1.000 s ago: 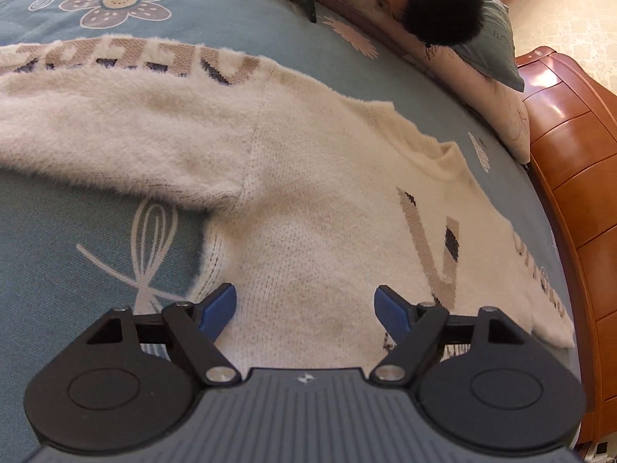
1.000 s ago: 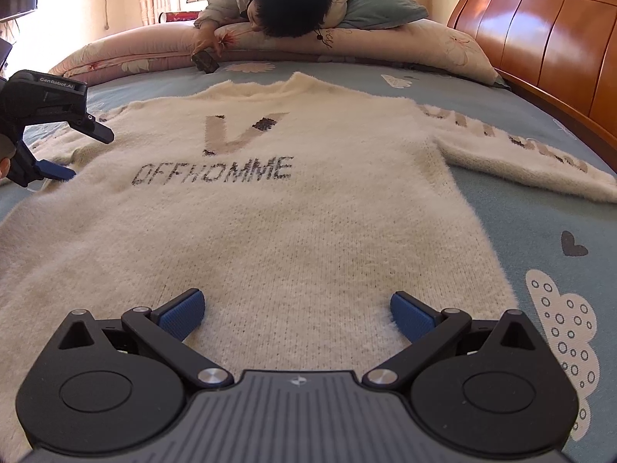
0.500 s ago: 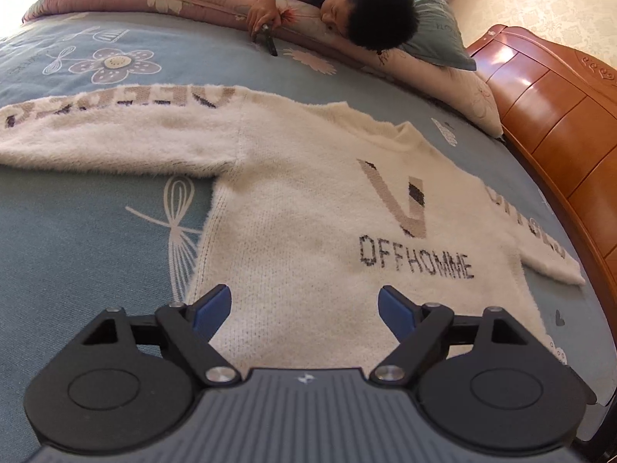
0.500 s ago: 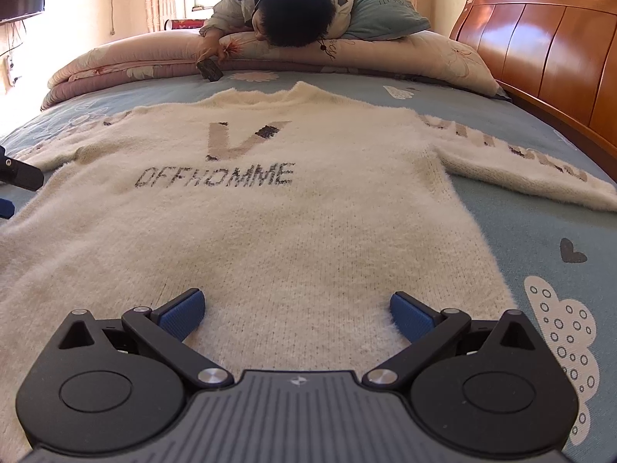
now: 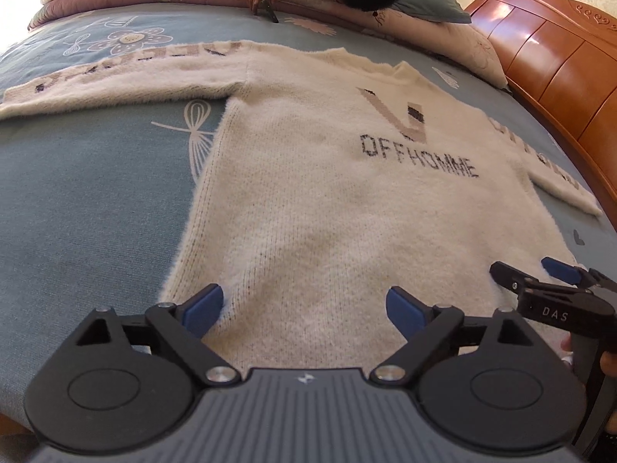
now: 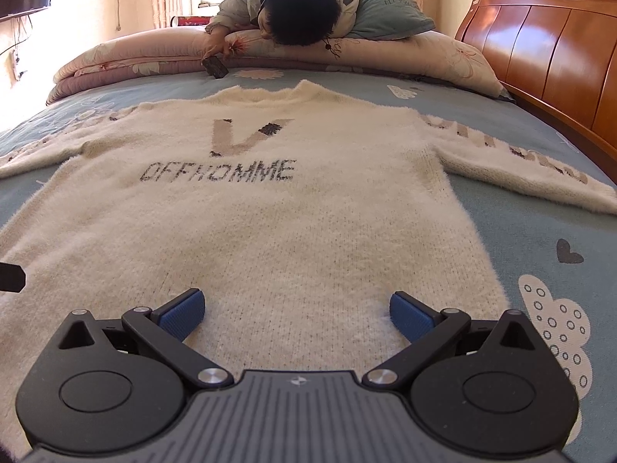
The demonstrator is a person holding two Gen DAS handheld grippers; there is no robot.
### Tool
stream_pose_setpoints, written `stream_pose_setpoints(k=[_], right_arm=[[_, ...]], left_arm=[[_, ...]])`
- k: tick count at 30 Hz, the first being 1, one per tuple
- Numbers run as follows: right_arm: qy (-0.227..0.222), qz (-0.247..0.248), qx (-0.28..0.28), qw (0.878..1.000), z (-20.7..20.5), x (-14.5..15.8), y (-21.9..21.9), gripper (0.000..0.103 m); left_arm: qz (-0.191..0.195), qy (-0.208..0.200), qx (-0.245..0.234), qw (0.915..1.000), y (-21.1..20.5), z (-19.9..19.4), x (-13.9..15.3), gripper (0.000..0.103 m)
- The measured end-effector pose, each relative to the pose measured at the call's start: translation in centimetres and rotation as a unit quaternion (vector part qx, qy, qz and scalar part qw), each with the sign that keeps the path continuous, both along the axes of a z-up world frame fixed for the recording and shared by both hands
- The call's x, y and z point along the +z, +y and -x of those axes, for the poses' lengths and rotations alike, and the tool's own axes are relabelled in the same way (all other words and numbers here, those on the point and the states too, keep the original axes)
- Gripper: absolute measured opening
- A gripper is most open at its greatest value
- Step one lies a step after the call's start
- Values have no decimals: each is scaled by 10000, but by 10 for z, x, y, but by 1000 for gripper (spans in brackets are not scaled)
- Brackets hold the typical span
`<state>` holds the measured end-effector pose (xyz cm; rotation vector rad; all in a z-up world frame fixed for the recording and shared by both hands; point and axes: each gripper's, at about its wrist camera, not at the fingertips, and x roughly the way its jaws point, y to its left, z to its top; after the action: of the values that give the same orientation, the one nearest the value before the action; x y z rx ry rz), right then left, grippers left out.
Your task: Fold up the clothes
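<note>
Left gripper (image 5: 304, 306) tips downward over the near hem of the white sweater (image 5: 347, 200), jaws opening wide, blue pads (image 5: 202, 306) spread apart with only fuzzy knit showing below the gap, nothing pinched. Right gripper (image 6: 297, 312) sits angled down at the same hem, jaws wide apart too, pads (image 6: 181, 314) clear of the fabric, gripping nothing.

The sweater lies flat on the blue bedsheet (image 5: 96, 200), stretching straight ahead of both grippers, sleeves spread out to either side, the lettering facing up.

From the left wrist view, the right gripper (image 5: 555, 276) appears just to the right of it, low over the sweater's hem corner, with a bit of the holding hand (image 5: 607, 362) below. That view also takes in the whole left sleeve (image 5: 115, 77).

The right wrist view catches only a dark sliver of the left gripper at its left edge, but shows the wooden headboard (image 6: 540, 46), a person (image 6: 285, 4) lying across the pink quilt (image 6: 127, 58) far ahead, and a cloud print on the sheet beside its right finger.
</note>
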<state>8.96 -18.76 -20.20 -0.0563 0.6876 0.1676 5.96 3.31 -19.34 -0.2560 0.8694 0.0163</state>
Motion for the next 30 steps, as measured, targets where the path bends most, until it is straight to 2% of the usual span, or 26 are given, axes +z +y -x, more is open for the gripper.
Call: stream_pose_setpoints(k=[3, 4, 6, 10, 15, 17, 19, 20, 23, 25, 28, 30], right_arm=[[58, -51, -30, 10000, 0, -2, -2, 103], [68, -54, -28, 10000, 0, -2, -2, 103], [54, -27, -12, 10000, 1, -2, -2, 103], [-90, 16, -7, 10000, 4, -4, 0, 103], [-135, 38, 92, 9999, 9, -1, -3, 103], [-26, 37, 196, 9998, 11, 5, -8, 103], [8, -78, 191, 9998, 17, 12, -18, 103], [9, -150, 163, 9998, 20, 15, -25, 103], [135, -287, 111, 9994, 28, 13, -41, 103], [93, -278, 177, 9994, 34, 4, -46, 103], [-353, 0, 312, 9989, 47, -8, -40, 103], [-459, 70, 269, 9986, 49, -9, -37, 103]], left_arm=[[-180, -2, -20, 9998, -8, 7, 1, 92], [-79, 97, -1, 9999, -9, 7, -1, 92], [31, 29, 90, 10000, -11, 12, -5, 95], [-352, 23, -7, 9994, -29, 28, -9, 97], [-551, 27, -678, 9962, -52, 45, -5, 99], [-590, -217, -1048, 9925, -61, 46, 1, 99], [-788, -566, -1348, 9861, -69, 46, 4, 99], [-826, -599, -1469, 9839, -72, 43, 3, 99], [-502, -104, -1602, 9858, -79, 33, -10, 99], [-482, -177, -1610, 9856, -83, 42, -15, 101], [-521, -206, -1675, 9843, -88, 60, -18, 102], [-560, -253, -1828, 9812, -88, 72, -18, 102]])
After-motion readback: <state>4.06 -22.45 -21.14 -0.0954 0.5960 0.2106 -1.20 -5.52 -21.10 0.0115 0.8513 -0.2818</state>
